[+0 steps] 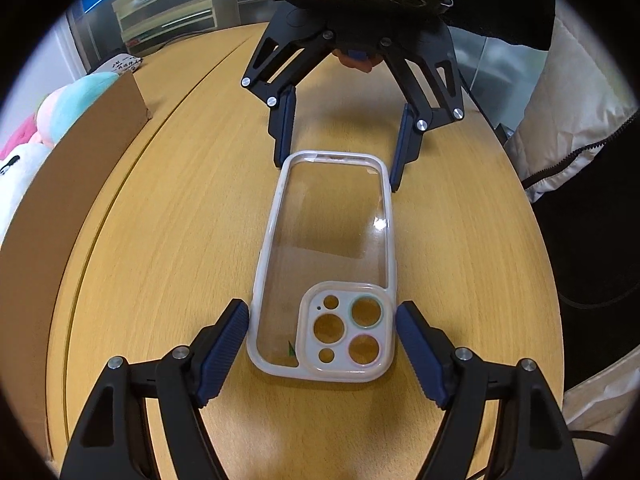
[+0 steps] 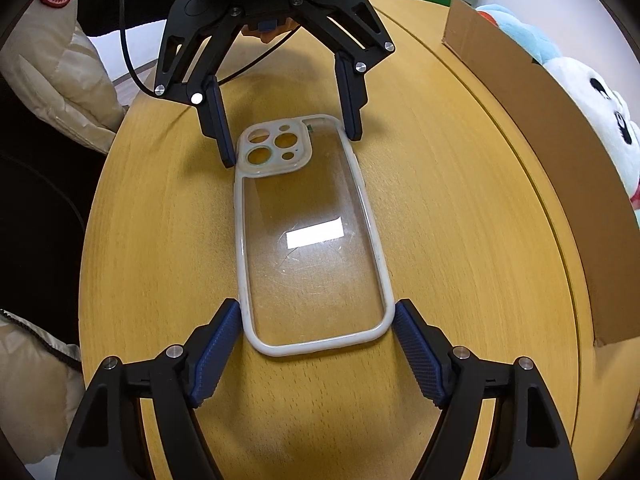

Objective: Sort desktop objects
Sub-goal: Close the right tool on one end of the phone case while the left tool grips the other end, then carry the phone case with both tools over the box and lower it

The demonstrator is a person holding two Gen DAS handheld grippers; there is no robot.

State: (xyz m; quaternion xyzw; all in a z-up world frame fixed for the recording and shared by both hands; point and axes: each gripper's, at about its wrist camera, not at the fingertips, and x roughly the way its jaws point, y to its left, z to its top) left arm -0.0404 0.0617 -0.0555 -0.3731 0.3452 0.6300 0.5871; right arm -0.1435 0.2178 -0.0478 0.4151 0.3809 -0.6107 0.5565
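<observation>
A clear phone case (image 1: pixel 328 220) (image 2: pixel 312 260) with a pale rim lies flat on the round wooden table (image 1: pixel 180 240), held at both ends. My left gripper (image 1: pixel 322 312) (image 2: pixel 292 151) straddles the end with the camera cutouts, and its blue pads press on the rim's two long sides. From the opposite side, my right gripper (image 2: pixel 316 308) (image 1: pixel 337 174) has the plain end between its fingers, pads against the rim. Both grippers point steeply down. I cannot tell whether the case is off the tabletop.
A cardboard box (image 1: pixel 80 184) (image 2: pixel 560 140) stands along one side of the table, with plush toys (image 1: pixel 60 108) (image 2: pixel 592 92) behind it. A person's padded cream jacket (image 1: pixel 568 120) (image 2: pixel 52 60) is at the opposite edge. A black cable (image 2: pixel 128 60) hangs there.
</observation>
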